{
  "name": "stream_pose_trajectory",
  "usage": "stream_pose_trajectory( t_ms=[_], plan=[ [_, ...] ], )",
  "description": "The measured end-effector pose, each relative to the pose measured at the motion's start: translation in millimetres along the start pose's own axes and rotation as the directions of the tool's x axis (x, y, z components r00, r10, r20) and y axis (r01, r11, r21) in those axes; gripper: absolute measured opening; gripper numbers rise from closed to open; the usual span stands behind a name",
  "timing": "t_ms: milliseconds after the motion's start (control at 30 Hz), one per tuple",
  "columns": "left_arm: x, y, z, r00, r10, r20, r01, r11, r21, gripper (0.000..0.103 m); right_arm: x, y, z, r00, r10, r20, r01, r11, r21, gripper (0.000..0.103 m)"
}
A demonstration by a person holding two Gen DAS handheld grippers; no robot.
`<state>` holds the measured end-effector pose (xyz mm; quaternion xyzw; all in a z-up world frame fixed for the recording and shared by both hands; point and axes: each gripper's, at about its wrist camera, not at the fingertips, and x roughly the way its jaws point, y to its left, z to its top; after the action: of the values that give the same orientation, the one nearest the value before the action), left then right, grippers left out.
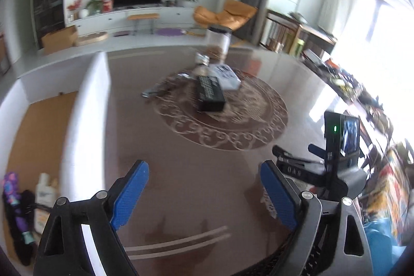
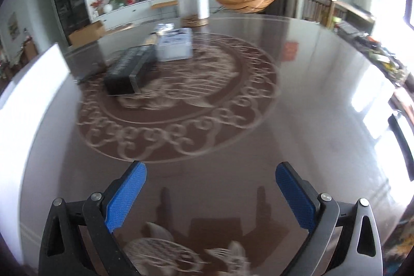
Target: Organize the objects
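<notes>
A long black box point(image 1: 210, 94) lies near the middle of the round brown table point(image 1: 181, 185); it also shows in the right wrist view point(image 2: 129, 70). A white box point(image 1: 227, 78) lies just behind it, also seen in the right wrist view point(image 2: 176, 43). A clear jar with a black lid point(image 1: 218, 43) stands further back, also in the right wrist view point(image 2: 193, 7). Small foil packets point(image 1: 157, 91) lie left of the black box. My left gripper point(image 1: 204, 170) is open and empty above the near table. My right gripper point(image 2: 211, 170) is open and empty, well short of the boxes.
The right gripper's body with its camera screen point(image 1: 341, 139) shows at the right of the left wrist view. A white chair back point(image 1: 85, 120) stands at the table's left edge. A cluttered sideboard point(image 2: 375, 48) runs along the right by bright windows.
</notes>
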<state>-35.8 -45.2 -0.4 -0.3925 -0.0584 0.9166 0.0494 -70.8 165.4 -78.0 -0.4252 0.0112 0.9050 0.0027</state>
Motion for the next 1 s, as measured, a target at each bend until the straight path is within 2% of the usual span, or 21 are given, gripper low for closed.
stream_pose_trajectory(
  t_ms=[67,133,267,367,633,1000],
  plan=[
    [18.9,-14.1,-5.4,1.000,0.016,-0.015,-0.015,1.000,0.016,0.088,2.2,-19.4,4.0,1.000,0.019,-0.006,-0.018,0.996,0.087,0.100],
    [47.7,-14.6,-5.9,0.998,0.043,-0.038,-0.043,0.999,0.001,0.088,-2.6,-22.6,6.2,1.000,0.002,0.001,-0.002,0.994,0.113,0.100],
    [93.8,-0.3,-6.1,0.988,0.122,-0.090,-0.127,0.991,-0.049,0.088,4.9,-18.5,5.3,0.999,-0.002,-0.047,0.006,0.995,0.102,0.100],
    [110.9,6.1,-20.1,0.981,0.151,-0.123,-0.160,0.985,-0.071,0.088,9.8,-12.0,0.9,0.998,-0.017,-0.064,0.021,0.997,0.069,0.100],
    [133.8,14.8,-21.0,0.964,0.223,-0.142,-0.230,0.972,-0.038,0.088,16.0,-3.0,-4.6,0.997,-0.032,-0.076,0.035,0.999,0.033,0.101],
    [138.3,21.3,-14.4,0.961,0.242,-0.135,-0.250,0.967,-0.048,0.090,17.7,4.3,-3.7,0.995,-0.041,-0.085,0.042,0.999,0.007,0.103]
  ],
)
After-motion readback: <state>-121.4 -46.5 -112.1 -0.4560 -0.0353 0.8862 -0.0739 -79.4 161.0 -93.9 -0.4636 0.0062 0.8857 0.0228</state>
